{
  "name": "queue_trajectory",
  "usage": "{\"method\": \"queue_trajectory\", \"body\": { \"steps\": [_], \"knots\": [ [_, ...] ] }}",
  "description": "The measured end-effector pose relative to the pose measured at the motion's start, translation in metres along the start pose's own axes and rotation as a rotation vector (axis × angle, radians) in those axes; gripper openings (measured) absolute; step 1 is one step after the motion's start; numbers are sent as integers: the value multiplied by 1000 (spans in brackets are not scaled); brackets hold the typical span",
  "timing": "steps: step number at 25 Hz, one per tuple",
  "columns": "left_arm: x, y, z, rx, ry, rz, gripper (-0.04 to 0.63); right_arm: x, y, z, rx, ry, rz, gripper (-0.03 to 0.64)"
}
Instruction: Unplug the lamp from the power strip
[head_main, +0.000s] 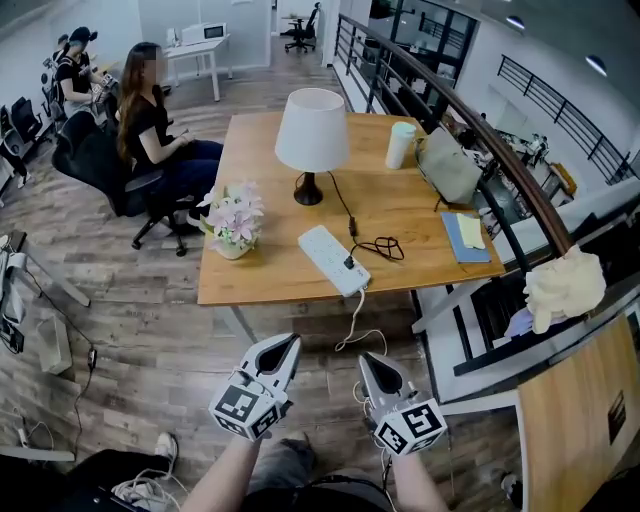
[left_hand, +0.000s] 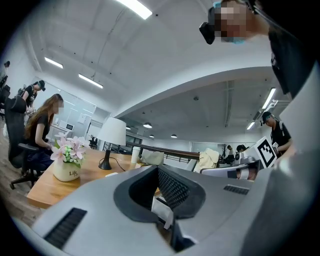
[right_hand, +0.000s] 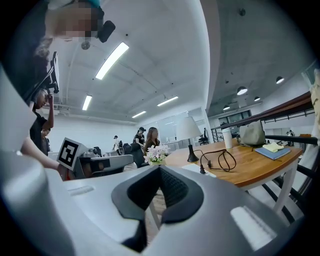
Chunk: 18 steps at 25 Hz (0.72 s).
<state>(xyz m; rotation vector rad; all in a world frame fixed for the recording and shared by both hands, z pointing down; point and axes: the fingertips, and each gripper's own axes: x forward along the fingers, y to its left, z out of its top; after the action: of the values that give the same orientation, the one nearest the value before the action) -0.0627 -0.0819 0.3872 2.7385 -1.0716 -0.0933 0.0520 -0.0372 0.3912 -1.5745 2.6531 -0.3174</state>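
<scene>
We look down on a wood-plank floor (head_main: 130, 330) around a long wooden counter (head_main: 420, 215). A black office chair (head_main: 95, 160) sits at its left side, a white desk (head_main: 200, 50) stands farther back, and a dark railing (head_main: 505, 160) with a wooden handrail runs along the right. Strip lights (right_hand: 111, 60) cross the pale ceiling (right_hand: 165, 45).

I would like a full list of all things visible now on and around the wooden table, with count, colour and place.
table: one, wooden, centre
lamp: one, white shade, dark base, table middle
power strip: one, white, near edge
plug: one, black, in the strip
flower pot: one, pink flowers, left edge
cup: one, white, far right
bag: one, grey, beside cup
notebook: one, blue, right edge
seated person: one, dark top, left of table
left gripper: one, grey, shut, before table
right gripper: one, grey, shut, beside it
</scene>
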Motion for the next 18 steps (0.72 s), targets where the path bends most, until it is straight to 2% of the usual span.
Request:
{"method": "queue_trajectory", "body": {
  "steps": [9,18],
  "knots": [
    [19,20,-12,-31,16,-15,-3,20,-13,-9,22,18,-36,8],
    [48,34,-15,-51,21,-31,-3,54,-32,-9,23,39,-5,8]
  ]
}}
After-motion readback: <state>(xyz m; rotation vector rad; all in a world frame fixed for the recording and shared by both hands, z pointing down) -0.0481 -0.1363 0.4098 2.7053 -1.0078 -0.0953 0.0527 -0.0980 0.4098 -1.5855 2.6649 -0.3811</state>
